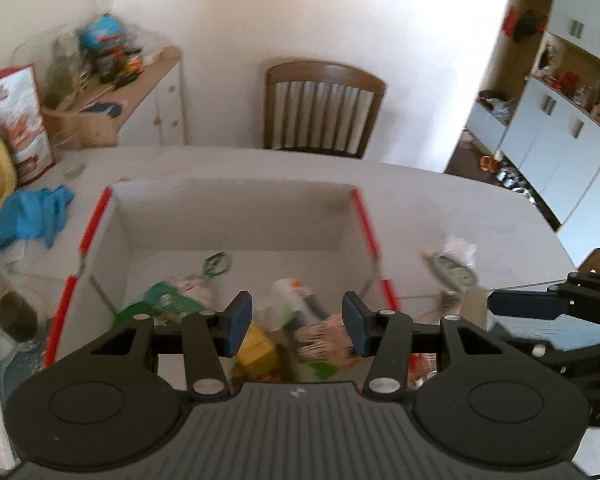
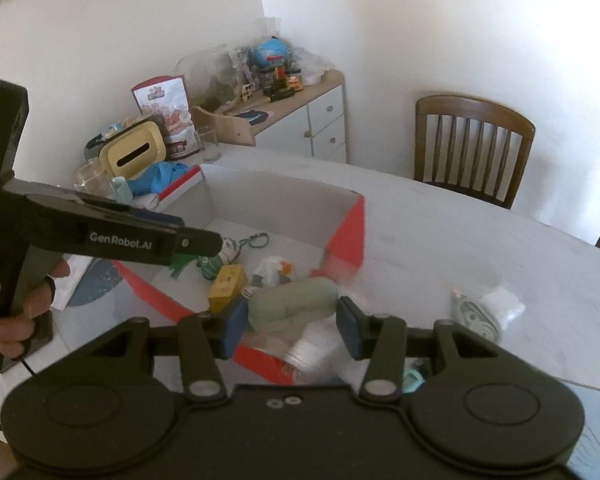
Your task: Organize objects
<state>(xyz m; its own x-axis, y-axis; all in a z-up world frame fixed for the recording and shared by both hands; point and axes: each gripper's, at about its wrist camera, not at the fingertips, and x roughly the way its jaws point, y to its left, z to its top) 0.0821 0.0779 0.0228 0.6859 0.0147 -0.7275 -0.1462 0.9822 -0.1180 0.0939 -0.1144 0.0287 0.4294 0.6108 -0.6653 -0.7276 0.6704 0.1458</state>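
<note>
A white cardboard box with red edges [image 1: 236,208] [image 2: 346,232] sits on the table and holds several small things: a yellow block [image 1: 258,346] [image 2: 227,287], green scissors [image 1: 216,265] [image 2: 258,240], a green packet [image 1: 168,298] and a white bottle [image 1: 290,292] [image 2: 274,268]. My left gripper [image 1: 297,326] is open over the box's near side, empty. My right gripper [image 2: 290,328] is open over the box's near right corner. A pale green pouch [image 2: 294,304] lies blurred between its fingers, apart from the pads. A clear bag with a round green item [image 1: 452,270] [image 2: 478,316] lies on the table right of the box.
A blue cloth [image 1: 32,216] [image 2: 164,176], a yellow tissue box [image 2: 134,154], a red-and-white bag [image 1: 20,120] and glass jars [image 2: 88,178] crowd the table's left. A wooden chair [image 1: 324,108] [image 2: 474,144] stands behind the table. A white cup [image 2: 312,350] lies by the box.
</note>
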